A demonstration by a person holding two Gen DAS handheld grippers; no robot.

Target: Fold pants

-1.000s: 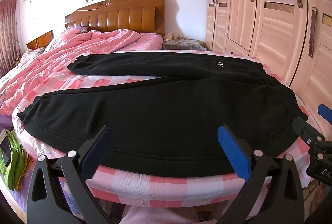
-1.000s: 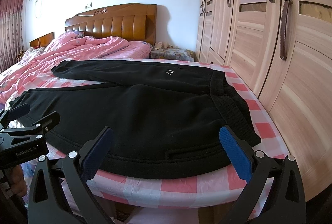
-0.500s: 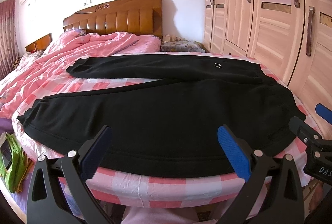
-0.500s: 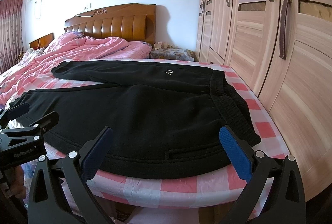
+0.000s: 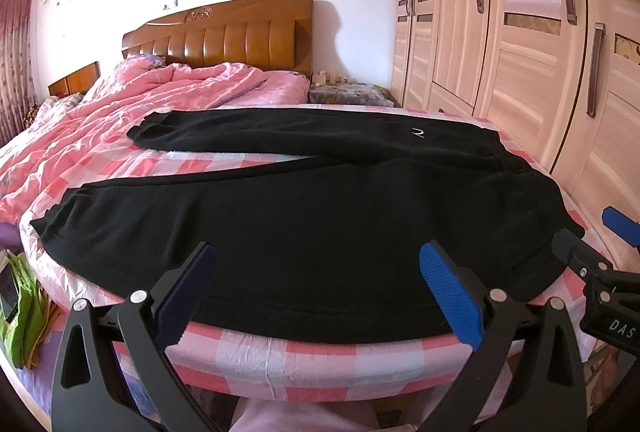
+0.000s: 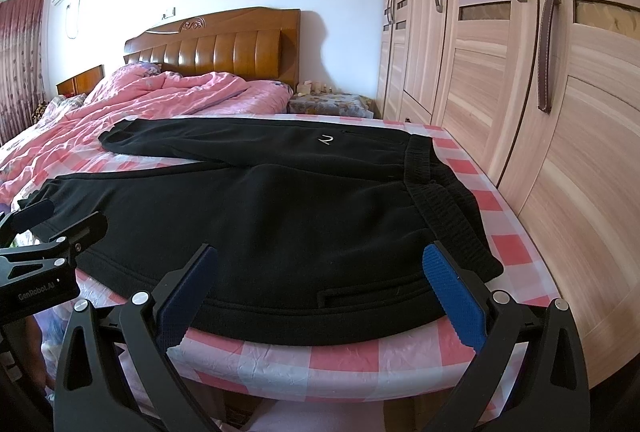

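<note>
Black pants (image 5: 304, 208) (image 6: 280, 216) lie spread flat on a bed with a pink checked sheet (image 5: 312, 364). Their waistband (image 6: 448, 208) is at the right and both legs run left, the far leg (image 5: 256, 132) carrying a small white logo. My left gripper (image 5: 316, 292) hovers open at the bed's near edge, over the near leg's hem side, holding nothing. Over the hip and pocket part, close to the waistband, my right gripper (image 6: 320, 292) is open too and holds nothing. Each gripper shows at the other view's edge.
A crumpled pink quilt (image 5: 132, 104) covers the bed's far left, below a wooden headboard (image 5: 224, 36). Tall wardrobe doors (image 6: 540, 92) stand close along the right side. A small nightstand (image 5: 352, 94) sits at the back. Green cloth (image 5: 20, 316) lies low at the left.
Both views have shifted only slightly; the left gripper's view has edged a little lower and closer to the bed. The pants lie as before.
</note>
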